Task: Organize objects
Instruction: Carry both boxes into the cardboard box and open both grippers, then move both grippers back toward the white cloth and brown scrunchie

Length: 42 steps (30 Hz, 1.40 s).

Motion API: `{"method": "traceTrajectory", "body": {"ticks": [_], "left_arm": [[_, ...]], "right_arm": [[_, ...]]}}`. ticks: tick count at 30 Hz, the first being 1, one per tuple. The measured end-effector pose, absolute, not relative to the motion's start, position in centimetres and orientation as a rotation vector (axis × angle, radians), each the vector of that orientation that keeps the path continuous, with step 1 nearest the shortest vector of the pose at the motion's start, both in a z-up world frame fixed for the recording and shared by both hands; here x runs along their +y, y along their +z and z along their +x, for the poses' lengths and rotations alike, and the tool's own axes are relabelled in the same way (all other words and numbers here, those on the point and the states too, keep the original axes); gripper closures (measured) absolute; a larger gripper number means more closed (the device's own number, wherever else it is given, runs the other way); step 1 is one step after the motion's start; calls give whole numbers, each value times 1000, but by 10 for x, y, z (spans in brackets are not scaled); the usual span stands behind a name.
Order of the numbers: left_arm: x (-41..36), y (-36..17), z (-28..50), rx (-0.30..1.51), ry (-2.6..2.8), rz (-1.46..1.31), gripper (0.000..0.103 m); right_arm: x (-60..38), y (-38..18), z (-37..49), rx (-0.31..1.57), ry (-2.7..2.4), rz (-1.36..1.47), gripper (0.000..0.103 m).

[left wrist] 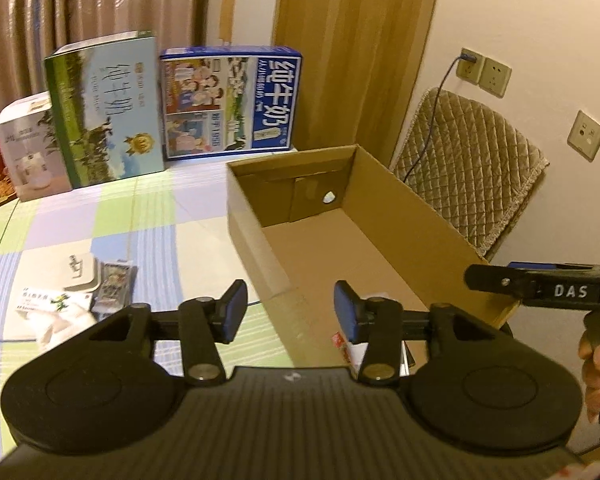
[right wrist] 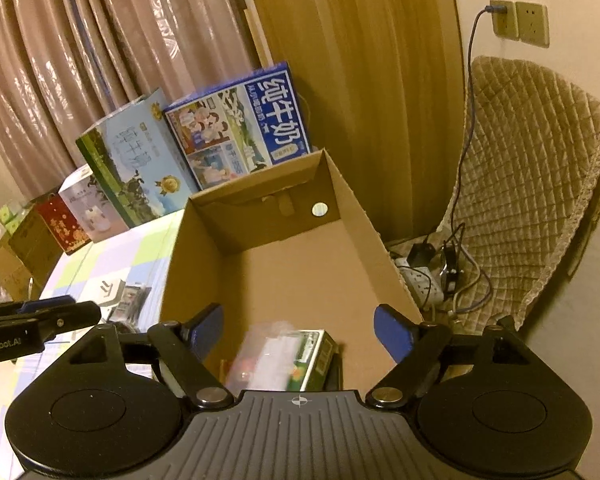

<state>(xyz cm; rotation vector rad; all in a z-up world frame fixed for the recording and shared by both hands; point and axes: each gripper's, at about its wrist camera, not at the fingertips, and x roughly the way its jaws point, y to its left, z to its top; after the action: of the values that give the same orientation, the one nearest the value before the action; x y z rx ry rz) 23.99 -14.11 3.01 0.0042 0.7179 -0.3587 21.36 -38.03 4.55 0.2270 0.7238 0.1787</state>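
Note:
An open cardboard box (left wrist: pixel 391 216) (right wrist: pixel 188 264) sits on the checked tablecloth. My left gripper (left wrist: pixel 290 308) is open and empty over the box's near left corner. My right gripper (right wrist: pixel 300 330) is open and empty above the box's near end. Below it, inside the box, lie a green-and-white packet (right wrist: pixel 311 356) and a blurred clear-wrapped item (right wrist: pixel 260 356). On the table left of the box lie a white square case (left wrist: pixel 80 270), a dark card pack (left wrist: pixel 116 282) and a white packet with green print (left wrist: pixel 56 304).
Milk cartons (left wrist: pixel 108 108) (left wrist: pixel 230 102) and smaller boxes (left wrist: pixel 28 148) stand along the table's far edge by the curtain. A quilted chair (left wrist: pixel 467 168) is right of the box, with a power strip and cables (right wrist: pixel 431 276) on the floor.

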Motion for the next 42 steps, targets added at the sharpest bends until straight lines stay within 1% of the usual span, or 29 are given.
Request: {"method": "traceTrajectory", "body": {"ticks": [2, 7, 8, 10, 11, 13, 15, 18, 23, 25, 27, 28, 42], "left_arm": [[-133, 34, 235, 714, -347, 7, 55], [-112, 41, 218, 711, -316, 5, 41], [-107, 42, 214, 713, -309, 3, 39], [-98, 45, 206, 713, -289, 8, 32], [-94, 46, 202, 710, -281, 10, 31], [-85, 48, 194, 705, -265, 9, 25], [-75, 50, 187, 704, -247, 8, 23], [-61, 54, 179, 700, -221, 6, 17], [-35, 59, 165, 689, -182, -5, 13], [-24, 62, 160, 683, -167, -14, 6], [-13, 63, 155, 675, -153, -15, 1], [-7, 64, 153, 673, -147, -12, 1], [95, 64, 116, 692, 13, -7, 1]], "right_arm": [[-375, 51, 207, 717, 182, 224, 21], [-351, 64, 190, 694, 220, 205, 15], [-346, 65, 187, 692, 229, 198, 14], [-333, 67, 182, 689, 253, 177, 13], [-328, 67, 180, 687, 265, 169, 12], [-316, 69, 174, 685, 285, 157, 12], [-306, 70, 170, 684, 302, 151, 11], [-292, 74, 164, 674, 319, 146, 8], [-268, 80, 157, 667, 355, 126, 7], [-257, 83, 153, 663, 372, 112, 6], [-248, 85, 150, 660, 388, 99, 5], [-244, 85, 148, 659, 391, 94, 2], [-186, 72, 125, 667, 488, 32, 2]]}}
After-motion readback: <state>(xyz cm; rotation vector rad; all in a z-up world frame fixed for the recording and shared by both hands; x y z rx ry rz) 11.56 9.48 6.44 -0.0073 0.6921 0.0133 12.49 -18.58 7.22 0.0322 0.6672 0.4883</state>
